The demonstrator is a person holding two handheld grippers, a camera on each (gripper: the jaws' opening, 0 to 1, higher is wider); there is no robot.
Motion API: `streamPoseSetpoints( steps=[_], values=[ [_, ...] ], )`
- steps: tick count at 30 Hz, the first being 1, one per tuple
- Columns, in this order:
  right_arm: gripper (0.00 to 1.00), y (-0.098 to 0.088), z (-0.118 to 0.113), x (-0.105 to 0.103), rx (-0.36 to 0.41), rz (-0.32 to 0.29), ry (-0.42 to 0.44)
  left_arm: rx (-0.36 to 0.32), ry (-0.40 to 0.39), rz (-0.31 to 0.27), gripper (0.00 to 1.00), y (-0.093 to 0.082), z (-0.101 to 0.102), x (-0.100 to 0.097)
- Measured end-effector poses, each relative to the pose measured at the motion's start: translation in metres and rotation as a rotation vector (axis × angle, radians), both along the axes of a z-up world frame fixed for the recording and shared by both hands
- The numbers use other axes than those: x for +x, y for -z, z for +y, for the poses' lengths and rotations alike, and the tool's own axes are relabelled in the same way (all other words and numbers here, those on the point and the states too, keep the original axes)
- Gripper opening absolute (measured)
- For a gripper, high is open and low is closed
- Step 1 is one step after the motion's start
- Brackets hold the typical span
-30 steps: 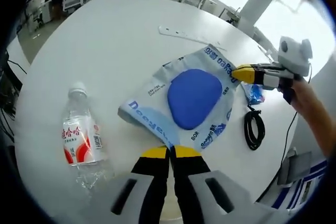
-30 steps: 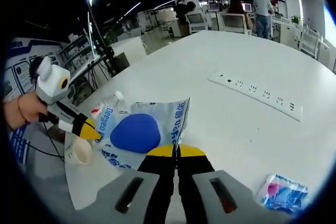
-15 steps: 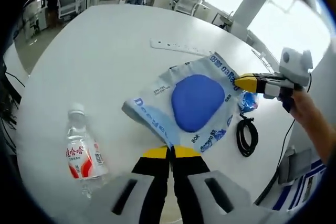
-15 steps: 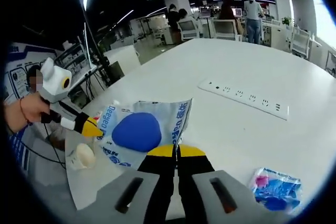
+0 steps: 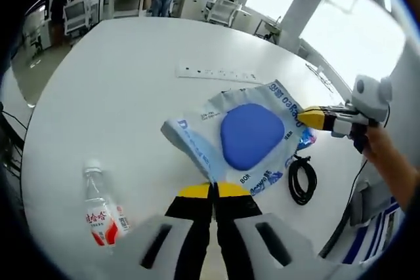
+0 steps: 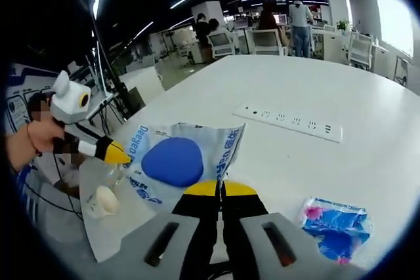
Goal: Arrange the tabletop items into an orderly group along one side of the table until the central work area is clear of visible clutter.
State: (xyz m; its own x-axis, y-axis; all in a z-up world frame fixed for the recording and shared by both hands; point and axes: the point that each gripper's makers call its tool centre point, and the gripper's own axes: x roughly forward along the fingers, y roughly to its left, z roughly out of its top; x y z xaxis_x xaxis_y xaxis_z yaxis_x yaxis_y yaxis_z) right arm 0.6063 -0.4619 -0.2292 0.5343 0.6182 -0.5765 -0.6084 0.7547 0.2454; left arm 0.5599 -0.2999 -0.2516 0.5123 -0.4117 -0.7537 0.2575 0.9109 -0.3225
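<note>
Bag (image 5: 246,139) now lifted higher off white table (image 5: 118,77), stretched between both tongs: left gripper (image 5: 211,190) and right gripper (image 6: 220,188) each clamped on opposite corners. Water bottle (image 5: 102,211) lies below.

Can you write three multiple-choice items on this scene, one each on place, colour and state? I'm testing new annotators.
1. Where does the coiled black cable lie?
A. on the white round table beside the printed plastic bag
B. on the white power strip
C. under the bottle

2. What colour is the pad inside the bag?
A. red
B. blue
C. green

3. How is the left claw?
A. wide open
B. shut on the bag's edge
C. holding the bottle

Answers: 1 A, cable rests by the bag; 2 B, plainly blue; 3 B, tips closed on the bag.
</note>
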Motion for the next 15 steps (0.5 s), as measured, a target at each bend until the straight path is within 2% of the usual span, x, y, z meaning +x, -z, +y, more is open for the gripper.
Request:
streamPoseSetpoints(
  steps=[15],
  values=[
    [0.00, 0.004, -0.024, -0.010, 0.012, 0.008, 0.107, -0.008, 0.047, -0.015, 0.00, 0.000, -0.019, 0.014]
  ],
)
